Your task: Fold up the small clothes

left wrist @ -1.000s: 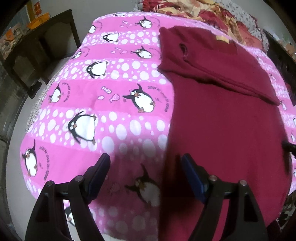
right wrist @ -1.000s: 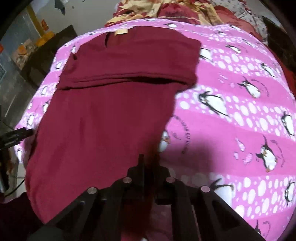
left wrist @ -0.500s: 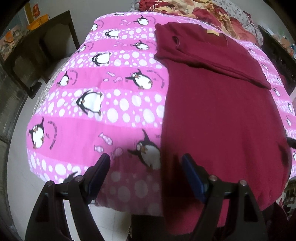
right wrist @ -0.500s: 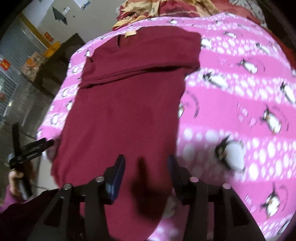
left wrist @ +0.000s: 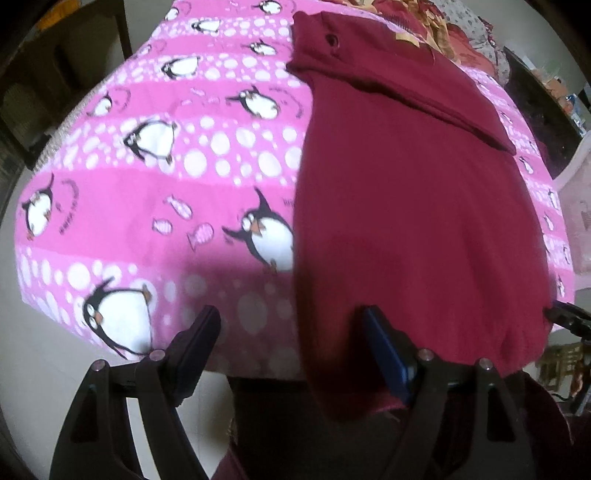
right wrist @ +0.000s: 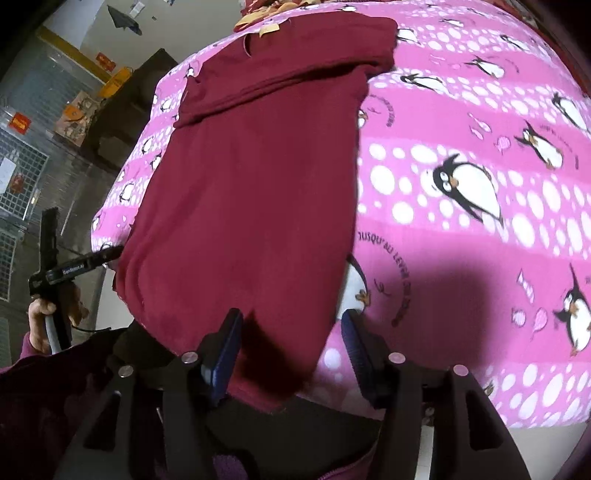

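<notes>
A maroon garment [left wrist: 413, 206] lies flat on the pink penguin bedspread [left wrist: 155, 199], its far end folded over, its near hem hanging over the bed's front edge. My left gripper [left wrist: 291, 347] is open at the hem's left corner, the cloth edge lying between its jaws. In the right wrist view the garment [right wrist: 251, 192] fills the left half. My right gripper [right wrist: 291, 347] is open around the hem's right corner, cloth between the jaws. The left gripper [right wrist: 107, 254] shows there at the garment's left edge.
The bedspread [right wrist: 461, 184] covers the bed. A pile of patterned clothes [left wrist: 436, 22] lies at the far end. A dark wooden table [right wrist: 125, 103] stands left of the bed. Pale floor [left wrist: 44, 350] shows below the bed's front edge.
My right gripper has opened and let go of the cloth. Both grippers have drawn back to the hem at the bed's front edge, and the garment now lies flat.
</notes>
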The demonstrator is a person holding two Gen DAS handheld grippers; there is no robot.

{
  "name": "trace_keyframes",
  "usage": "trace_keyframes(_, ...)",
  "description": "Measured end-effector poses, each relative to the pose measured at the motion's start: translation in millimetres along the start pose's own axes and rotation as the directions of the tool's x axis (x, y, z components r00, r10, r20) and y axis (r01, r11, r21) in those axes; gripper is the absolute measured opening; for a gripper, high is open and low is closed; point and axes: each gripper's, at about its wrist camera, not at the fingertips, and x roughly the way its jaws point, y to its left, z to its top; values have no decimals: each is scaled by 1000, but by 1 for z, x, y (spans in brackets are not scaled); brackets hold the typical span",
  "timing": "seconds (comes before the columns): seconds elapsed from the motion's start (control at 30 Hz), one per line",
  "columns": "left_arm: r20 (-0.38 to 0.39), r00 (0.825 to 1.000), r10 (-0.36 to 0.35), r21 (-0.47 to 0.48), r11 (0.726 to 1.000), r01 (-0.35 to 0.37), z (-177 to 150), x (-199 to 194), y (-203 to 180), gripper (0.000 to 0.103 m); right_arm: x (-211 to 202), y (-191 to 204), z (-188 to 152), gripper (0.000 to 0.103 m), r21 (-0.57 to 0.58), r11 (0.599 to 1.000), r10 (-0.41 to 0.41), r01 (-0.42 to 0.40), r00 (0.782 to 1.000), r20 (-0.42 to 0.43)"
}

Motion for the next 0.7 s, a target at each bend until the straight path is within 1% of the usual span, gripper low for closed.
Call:
trace_keyframes(0.1, -18, 1000, 3, 21, 1000, -3, -5, 3, -2, 79, -1, 0, -2, 66, 5, 1000, 18, -18, 1000, -7)
trace_keyframes(0.2, -24, 999, -23, 29, 999, 24, -7, 4, -7, 79, -1, 2, -5, 66, -6, 999, 51, -51, 998, -25)
trace_keyframes(0.27, -28, 999, -27, 40, 999, 28, -7, 7, -11, 79, 1, 2, -7, 66, -4, 998, 69, -69, 997, -30)
trace_keyframes(0.33, -31, 999, -26, 41, 999, 27, -6, 8, -13, 79, 4, 2, -8, 66, 20, 994, 111, -111, 993, -36)
trace_keyframes(0.4, -26, 999, -44, 41, 998, 45, -5, 7, -16, 79, 5, 0, -9, 67, 38, 988, 148, -147, 988, -33)
trace_keyframes(0.5, -30, 997, -68, 45, 997, 69, 1, 7, -18, 78, 9, 4, -11, 68, 33, 988, 154, -153, 987, -34)
trace_keyframes(0.6, -52, 997, -57, 41, 997, 59, 3, 15, -18, 78, 8, 7, -11, 68, 5, 988, 157, -157, 987, -36)
trace_keyframes(0.7, -48, 997, -54, 43, 997, 56, 0, 14, -16, 79, 9, 4, -12, 68, 10, 988, 156, -156, 987, -37)
